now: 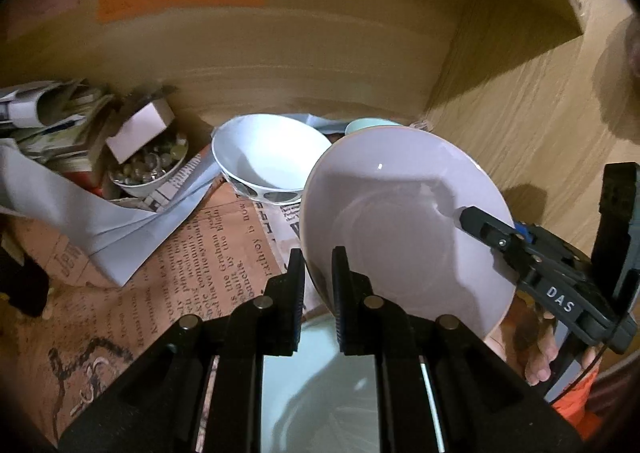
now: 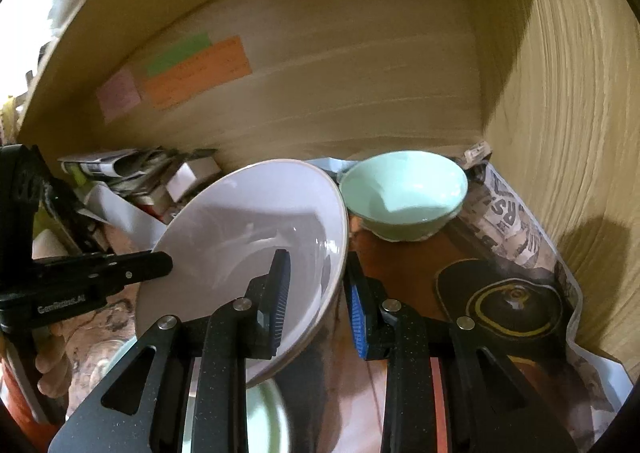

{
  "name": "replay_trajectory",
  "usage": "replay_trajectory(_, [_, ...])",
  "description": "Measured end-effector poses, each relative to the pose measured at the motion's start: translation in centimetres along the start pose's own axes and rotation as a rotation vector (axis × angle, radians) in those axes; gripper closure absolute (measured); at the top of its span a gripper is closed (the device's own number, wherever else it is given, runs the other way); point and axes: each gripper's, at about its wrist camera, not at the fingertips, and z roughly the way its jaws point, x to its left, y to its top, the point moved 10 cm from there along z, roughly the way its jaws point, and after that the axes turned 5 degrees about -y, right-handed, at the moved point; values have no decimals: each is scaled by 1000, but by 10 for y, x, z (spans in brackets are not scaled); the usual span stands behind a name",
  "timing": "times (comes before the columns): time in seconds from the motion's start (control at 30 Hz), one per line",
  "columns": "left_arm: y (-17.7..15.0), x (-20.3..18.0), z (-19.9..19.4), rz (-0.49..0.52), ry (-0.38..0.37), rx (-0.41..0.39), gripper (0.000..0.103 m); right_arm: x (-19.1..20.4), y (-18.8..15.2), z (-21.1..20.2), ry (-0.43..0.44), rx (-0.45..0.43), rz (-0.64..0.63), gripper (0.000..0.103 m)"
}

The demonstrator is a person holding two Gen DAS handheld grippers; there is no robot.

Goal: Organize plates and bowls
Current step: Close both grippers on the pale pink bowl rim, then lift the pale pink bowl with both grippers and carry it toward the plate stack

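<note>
Lavender bowl (image 1: 404, 229): empty, tilted, off the newspaper-lined shelf (image 1: 192, 253).
Left gripper (image 1: 318, 281): jaws pinching near rim.
Right gripper (image 2: 316, 293): jaws pinching opposite rim.
Mint bowl (image 2: 404, 195): empty, upright.
White bowl (image 1: 268, 157): empty.
Small bowl (image 1: 150, 167): holds small round pieces.

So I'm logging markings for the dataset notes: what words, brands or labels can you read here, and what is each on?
"DAS": white letters on the right claw, seen from the left wrist.
"GenRobot.AI": on the left claw, seen from the right wrist; slightly blurred.
Printed shelf paper: fragments such as "is now" and "by the"; the rest too distorted.
Orange note, green note, pink note: writing too blurred.
</note>
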Motion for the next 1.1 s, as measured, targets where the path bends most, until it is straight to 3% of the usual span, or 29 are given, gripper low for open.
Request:
replay_trajectory(0.5, [-25, 16, -72, -53, 16, -118, 91, 49, -7, -30, 83, -41, -38, 79])
replay_trajectory(0.8, [-44, 30, -116, -76, 82, -184, 91, 86, -17, -40, 147, -42, -73, 79])
replay_trajectory(1.1, [-66, 48, -144, -110, 124, -192, 91, 124, -31, -44, 197, -32, -109, 79])
